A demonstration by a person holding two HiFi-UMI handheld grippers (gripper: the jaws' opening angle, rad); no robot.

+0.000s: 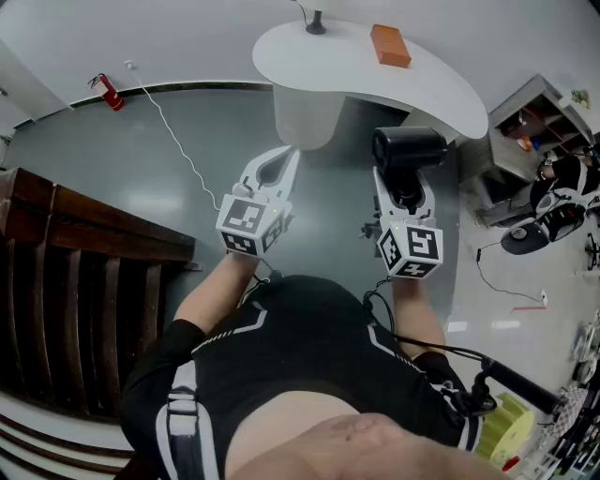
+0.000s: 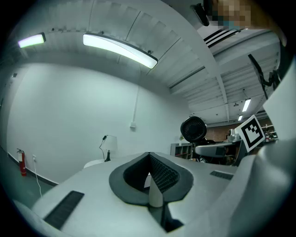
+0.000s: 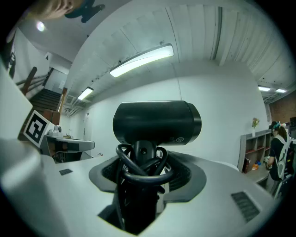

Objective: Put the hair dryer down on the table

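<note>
Fingers [image 3: 190, 179] of R gripper [image 1: 405, 186] clamp hair dryer [image 1: 410, 148]; L gripper [image 1: 281, 161] shut

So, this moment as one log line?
right tool: shut on black plastic hair dryer | left tool: shut, empty | white curved table: ahead

A red fire extinguisher [image 1: 108, 92] stands against the wall at ten o'clock, and a thin white cable [image 1: 176, 142] trails from beside it across the grey floor [image 1: 84, 159]. A dark wooden slatted railing [image 1: 84, 281] fills nine o'clock. At one o'clock lies an orange block [image 1: 390, 45], with a dark lamp foot [image 1: 316, 23] near it at twelve. A shelf unit [image 1: 539, 122] stands at two o'clock and a yellow roll [image 1: 506, 431] sits at four.
</note>
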